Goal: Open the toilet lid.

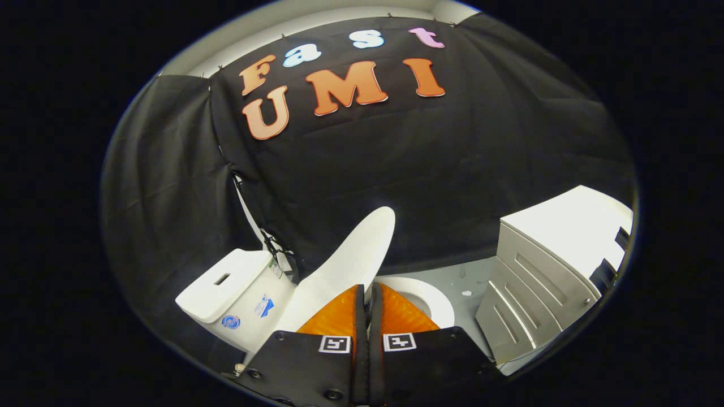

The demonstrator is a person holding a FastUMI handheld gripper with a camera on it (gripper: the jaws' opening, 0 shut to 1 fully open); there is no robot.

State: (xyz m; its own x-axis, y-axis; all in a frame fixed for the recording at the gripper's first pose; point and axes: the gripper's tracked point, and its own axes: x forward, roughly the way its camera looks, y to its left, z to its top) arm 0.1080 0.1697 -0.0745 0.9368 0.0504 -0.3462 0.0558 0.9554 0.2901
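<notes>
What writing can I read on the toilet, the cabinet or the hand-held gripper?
Tank: two stickers, too blurred to read.
Hand-held gripper, fingers shut on the raised lid: two square markers, patterns only, no words.
Cabinet: no text.

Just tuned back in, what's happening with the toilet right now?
The hand-held gripper has its fingers closed together, with the edge of the toilet lid running into the narrow line between them; whether both press on it I cannot tell. The lid is raised, tilted up toward the tank, and part of the seat ring is uncovered beyond the fingers. A white cabinet stands beside the toilet.
</notes>
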